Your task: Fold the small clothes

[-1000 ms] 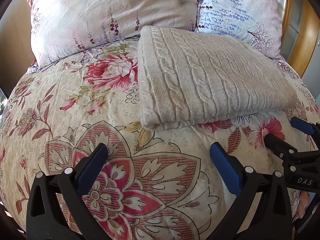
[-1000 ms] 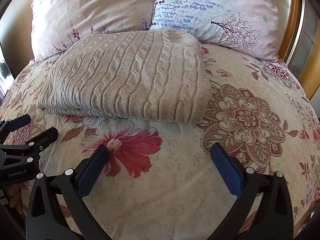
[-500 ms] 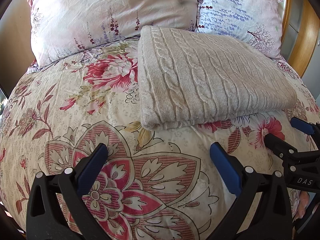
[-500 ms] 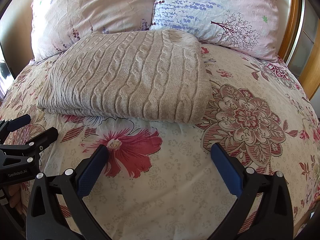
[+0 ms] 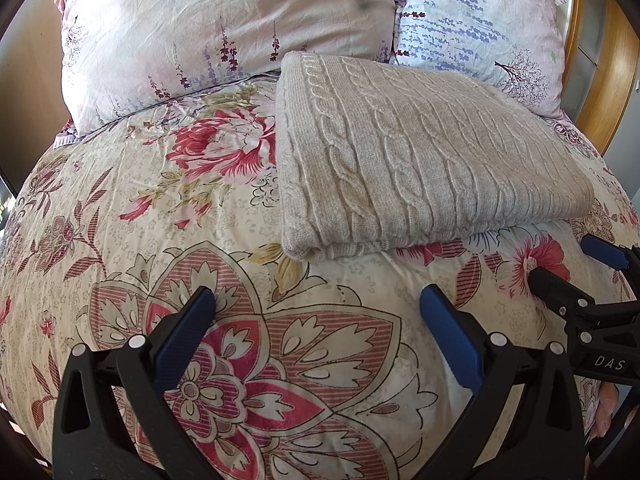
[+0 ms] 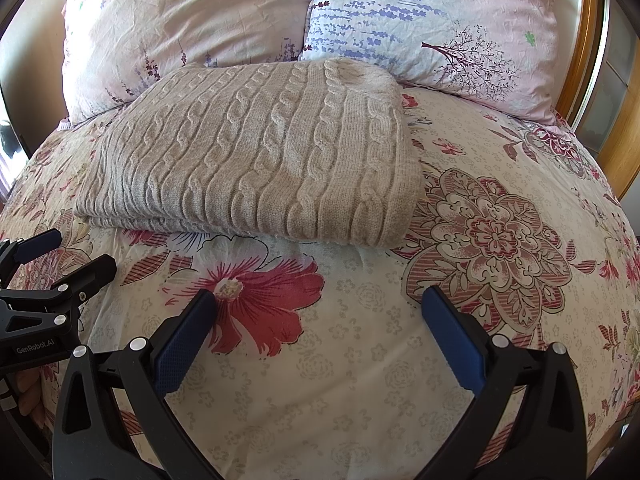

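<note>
Covering the bed (image 5: pixel 120 208) is a floral duvet; beige cable-knit sweater (image 5: pixel 420 160) lies folded flat near the pillows (image 6: pixel 440 20). Fold looks done, nothing visibly left. Left gripper (image 5: pixel 316 304) and right gripper (image 6: pixel 320 304) hover spread, empty, just short of it.

Matt cable-knit wool sweater (image 5: pixel 420 160), smooth cotton duvet (image 5: pixel 132 240), glossy wood headboard (image 5: pixel 616 80)
</note>
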